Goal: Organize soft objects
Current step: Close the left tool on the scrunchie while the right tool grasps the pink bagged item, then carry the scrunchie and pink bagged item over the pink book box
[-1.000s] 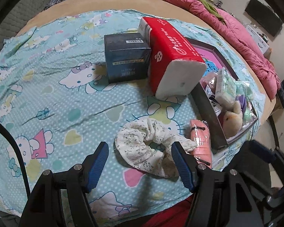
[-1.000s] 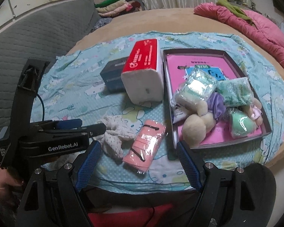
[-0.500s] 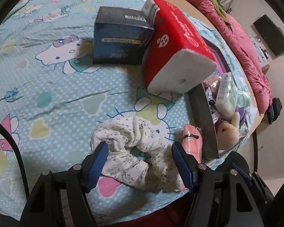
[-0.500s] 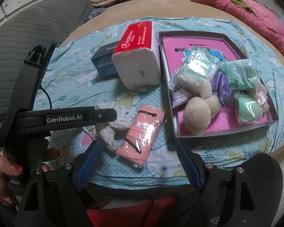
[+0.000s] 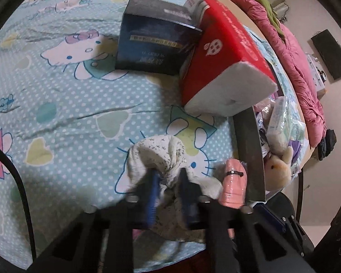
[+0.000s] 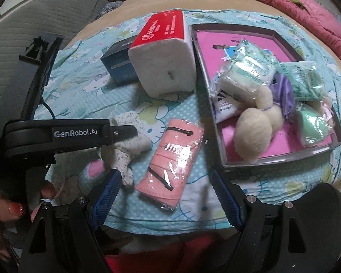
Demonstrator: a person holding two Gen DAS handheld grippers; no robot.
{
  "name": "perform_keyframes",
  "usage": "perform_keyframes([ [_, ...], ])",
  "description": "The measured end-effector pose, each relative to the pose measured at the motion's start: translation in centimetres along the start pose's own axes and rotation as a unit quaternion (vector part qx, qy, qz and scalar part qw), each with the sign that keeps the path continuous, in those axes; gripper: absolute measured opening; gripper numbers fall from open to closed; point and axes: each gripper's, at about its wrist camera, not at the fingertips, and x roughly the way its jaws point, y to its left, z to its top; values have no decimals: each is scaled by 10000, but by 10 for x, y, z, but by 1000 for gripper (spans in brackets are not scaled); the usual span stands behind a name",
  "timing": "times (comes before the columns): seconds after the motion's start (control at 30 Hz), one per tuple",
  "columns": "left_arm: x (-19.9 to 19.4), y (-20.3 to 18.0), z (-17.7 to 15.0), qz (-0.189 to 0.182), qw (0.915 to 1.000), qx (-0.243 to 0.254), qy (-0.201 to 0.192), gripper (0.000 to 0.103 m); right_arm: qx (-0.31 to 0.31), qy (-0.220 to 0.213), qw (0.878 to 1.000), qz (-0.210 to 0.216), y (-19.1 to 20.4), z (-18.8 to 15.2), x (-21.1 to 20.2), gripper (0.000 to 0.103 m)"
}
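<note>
Left gripper (image 5: 168,182) closed on white floral scrunchie (image 5: 156,157) at 6 o'clock, right gripper (image 6: 164,193) wide open and empty, pink packet (image 6: 172,161) beside, long axis toward 1 o'clock.

We see soft, dim room light, round bent edges with dark corners, a blurry left gripper (image 5: 168,188), and shiny glare on plastic wrap (image 6: 181,152).
</note>
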Motion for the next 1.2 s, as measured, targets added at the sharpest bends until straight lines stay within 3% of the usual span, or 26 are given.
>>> perform_keyframes([
  [0.17, -3, 11, 1, -208, 9997, -123, -107, 11, 12, 28, 10000, 60, 3, 2, 9, 83],
  [0.47, -30, 18, -1, 283, 9980, 205, -533, 11, -81, 7, 10000, 33, 11, 7, 22, 71],
  [0.73, -48, 31, -6, 523, 9951, 126, -829, 11, -71, -6, 10000, 61, 14, 14, 36, 55],
  [0.93, -52, 35, -9, 669, 9936, 65, -906, 11, -494, -54, 9984, 259, 26, 19, 43, 45],
  [1.2, -67, 31, -20, 792, 9912, 146, -1050, 11, -445, -367, 9971, 502, 15, 24, 28, 43],
])
